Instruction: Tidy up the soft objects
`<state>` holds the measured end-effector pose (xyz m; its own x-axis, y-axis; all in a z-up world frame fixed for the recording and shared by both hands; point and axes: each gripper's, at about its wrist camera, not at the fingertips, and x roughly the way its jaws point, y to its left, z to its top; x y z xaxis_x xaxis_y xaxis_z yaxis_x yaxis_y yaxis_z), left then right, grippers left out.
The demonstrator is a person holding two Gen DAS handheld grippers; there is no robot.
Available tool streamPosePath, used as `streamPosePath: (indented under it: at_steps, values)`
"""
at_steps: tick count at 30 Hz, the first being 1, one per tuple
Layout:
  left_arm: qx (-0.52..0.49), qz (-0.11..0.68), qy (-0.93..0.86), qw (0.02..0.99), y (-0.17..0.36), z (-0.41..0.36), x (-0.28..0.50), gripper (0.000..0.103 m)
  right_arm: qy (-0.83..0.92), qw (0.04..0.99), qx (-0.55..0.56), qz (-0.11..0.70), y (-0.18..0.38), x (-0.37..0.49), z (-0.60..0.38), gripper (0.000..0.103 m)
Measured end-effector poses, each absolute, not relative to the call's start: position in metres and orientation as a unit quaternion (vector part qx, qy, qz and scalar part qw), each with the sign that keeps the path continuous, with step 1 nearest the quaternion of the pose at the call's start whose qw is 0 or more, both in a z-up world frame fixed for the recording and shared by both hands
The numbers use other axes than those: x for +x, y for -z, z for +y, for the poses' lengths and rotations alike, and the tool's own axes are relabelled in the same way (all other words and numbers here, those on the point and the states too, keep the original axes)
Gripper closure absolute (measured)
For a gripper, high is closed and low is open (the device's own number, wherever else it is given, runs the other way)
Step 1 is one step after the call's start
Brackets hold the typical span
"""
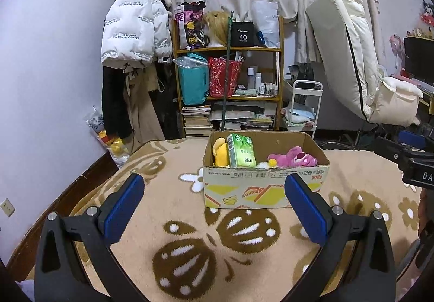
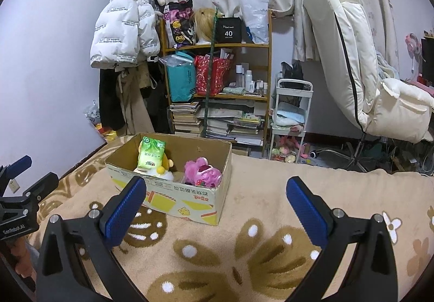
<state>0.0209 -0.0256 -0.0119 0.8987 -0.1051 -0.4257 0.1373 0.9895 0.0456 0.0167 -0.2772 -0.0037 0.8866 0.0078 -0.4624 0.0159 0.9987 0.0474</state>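
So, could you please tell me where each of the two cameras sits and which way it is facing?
Left wrist view: sits on the left gripper, looking forward over the flowered blanket at the cardboard box straight ahead; its own open jaws show, and the right gripper at the right edge.
Right wrist view: sits on the right gripper, facing the same way, with the box ahead to the left; its open jaws show, and the left gripper at the left edge.
Both share the box, the pink plush, the green tissue pack and the shelf.
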Motion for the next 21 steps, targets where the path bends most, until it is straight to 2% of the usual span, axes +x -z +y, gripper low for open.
streamPosePath:
  at_steps: [21]
  values:
    - [0.037, 0.217, 0.059, 0.974, 0.0132, -0.026, 0.0206, 0.001, 0.004, 0.971, 0.032, 0.238, 0.0072, 0.0191, -0.2731, 0.0]
